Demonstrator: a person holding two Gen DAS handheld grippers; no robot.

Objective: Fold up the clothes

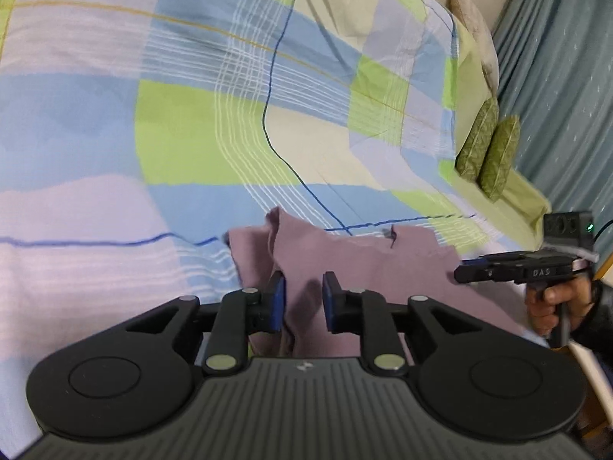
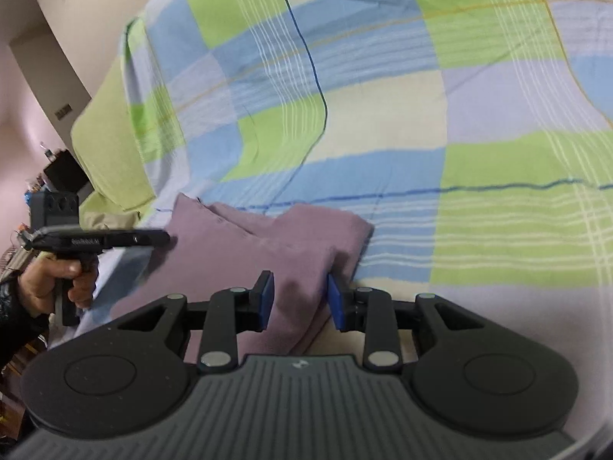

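A mauve garment [image 1: 356, 268] lies partly folded and rumpled on a checked bedsheet [image 1: 191, 115]; it also shows in the right wrist view [image 2: 249, 253]. My left gripper [image 1: 304, 299] is open, its blue pads either side of a fold at the garment's left part, not closed on it. My right gripper [image 2: 300, 301] is open over the garment's right edge, with cloth between the pads. Each gripper shows from the side in the other view, the right one [image 1: 459, 272] at the garment's right edge, the left one [image 2: 166, 237] at its left edge.
The bed's blue, green and lilac checked sheet [image 2: 421, 115] spreads beyond the garment. Two green leaf-pattern cushions [image 1: 486, 153] lie at the bed's right edge by a teal curtain [image 1: 555, 76]. A green pillow [image 2: 111, 145] and a wall lie left in the right wrist view.
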